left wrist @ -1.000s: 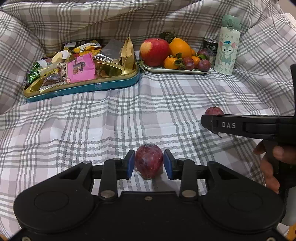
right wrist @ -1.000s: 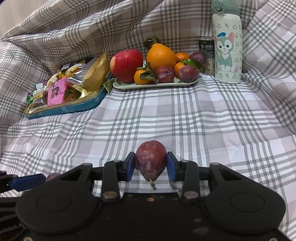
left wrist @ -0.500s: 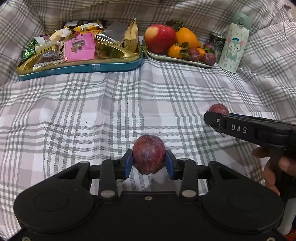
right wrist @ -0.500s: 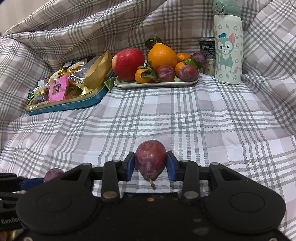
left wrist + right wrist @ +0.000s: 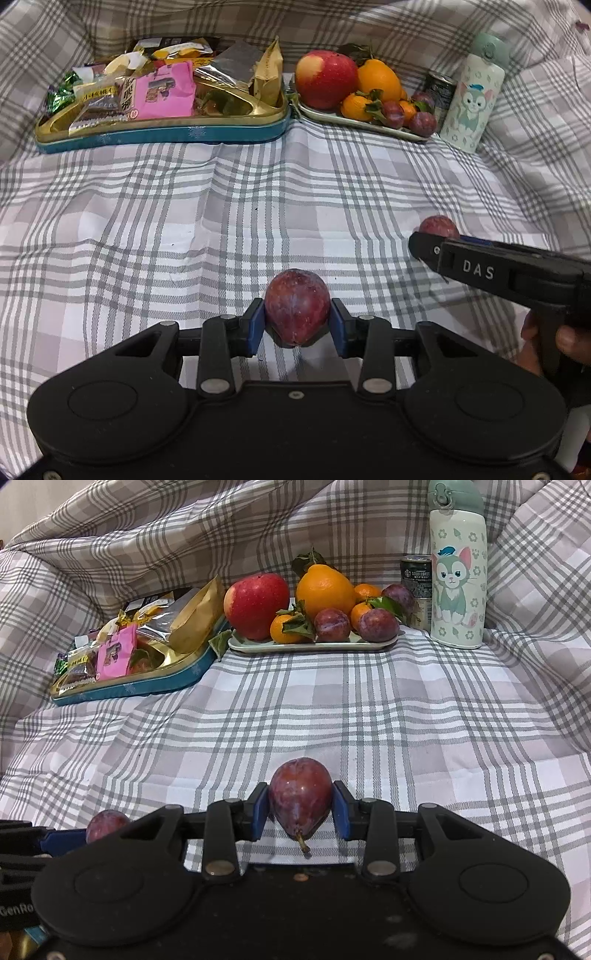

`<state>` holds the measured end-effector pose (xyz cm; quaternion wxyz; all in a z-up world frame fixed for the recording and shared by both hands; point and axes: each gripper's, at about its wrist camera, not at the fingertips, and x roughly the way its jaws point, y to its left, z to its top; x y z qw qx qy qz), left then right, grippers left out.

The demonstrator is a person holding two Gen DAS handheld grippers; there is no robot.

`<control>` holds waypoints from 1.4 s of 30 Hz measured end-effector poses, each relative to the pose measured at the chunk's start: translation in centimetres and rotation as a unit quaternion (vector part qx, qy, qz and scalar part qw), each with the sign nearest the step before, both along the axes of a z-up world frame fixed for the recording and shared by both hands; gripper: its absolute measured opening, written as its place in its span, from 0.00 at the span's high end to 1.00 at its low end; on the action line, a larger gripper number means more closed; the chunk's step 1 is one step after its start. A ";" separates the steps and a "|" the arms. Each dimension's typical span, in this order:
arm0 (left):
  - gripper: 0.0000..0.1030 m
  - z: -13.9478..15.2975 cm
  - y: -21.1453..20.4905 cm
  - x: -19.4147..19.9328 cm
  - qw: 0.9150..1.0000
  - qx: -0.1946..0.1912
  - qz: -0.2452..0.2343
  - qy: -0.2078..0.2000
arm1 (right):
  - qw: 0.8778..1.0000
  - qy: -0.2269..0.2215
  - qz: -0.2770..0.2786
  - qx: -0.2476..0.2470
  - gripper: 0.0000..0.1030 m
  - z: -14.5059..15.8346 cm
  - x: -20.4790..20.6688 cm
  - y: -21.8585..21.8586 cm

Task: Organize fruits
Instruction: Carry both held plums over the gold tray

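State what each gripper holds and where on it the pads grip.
Left gripper clamps a plum across its sides. Right gripper clamps another plum across its sides, stem pointing down toward the camera.

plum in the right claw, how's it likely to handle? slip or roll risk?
The plum looks smooth and rounded, so it may slip between the right claw pads. Its tapered stem end points down; set on the checked cloth, it would probably tip and roll.

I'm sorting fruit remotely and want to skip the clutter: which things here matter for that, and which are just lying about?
Job:
left tool, shut on a plum
right tool, shut on a stemmed plum
fruit tray with apple, oranges, plums

Lying about:
snack tin
can
cat bottle
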<state>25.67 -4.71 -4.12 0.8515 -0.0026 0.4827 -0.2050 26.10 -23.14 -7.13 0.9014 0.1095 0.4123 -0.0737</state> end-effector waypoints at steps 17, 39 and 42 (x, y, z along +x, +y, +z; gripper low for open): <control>0.55 0.3 -0.4 -0.2 1.000 0.007 0.002 -0.023 | 0.999 0.007 -0.027 0.025 0.64 0.9 -1.8 -2.0; 0.55 6.3 0.9 -6.6 0.996 0.024 -0.016 -0.081 | 0.999 -0.038 -0.017 0.025 0.64 6.4 -10.2 -0.9; 0.55 7.1 1.4 -8.2 0.996 0.025 -0.019 -0.088 | 0.999 -0.047 -0.013 0.023 0.64 7.4 -11.8 -0.3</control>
